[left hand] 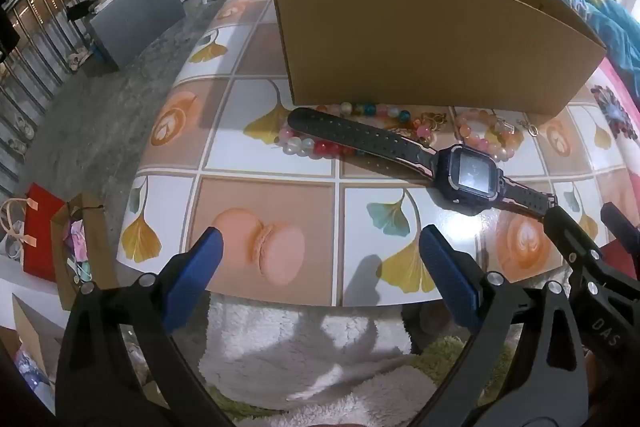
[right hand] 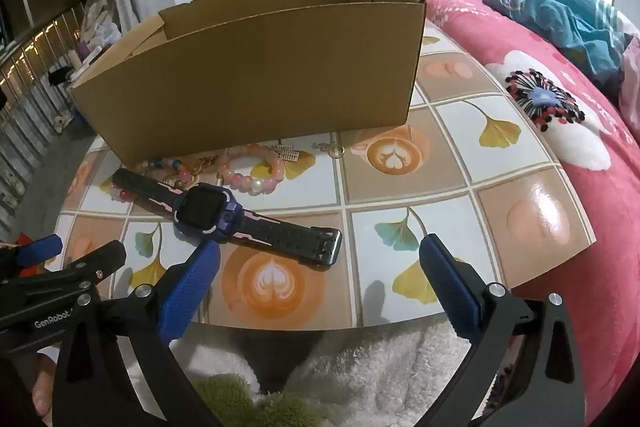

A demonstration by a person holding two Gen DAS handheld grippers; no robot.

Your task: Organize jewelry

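A dark blue and black smartwatch lies flat on the patterned table, also in the right wrist view. Behind it lie a multicoloured bead bracelet, a pink bead bracelet and small gold chain pieces. An open cardboard box stands behind them. My left gripper is open and empty over the table's near edge. My right gripper is open and empty, just short of the watch's buckle end.
A bed with a pink floral blanket borders the table on the right. White fluffy fabric lies below the near edge. A red bag and a box of clutter stand on the floor at the left.
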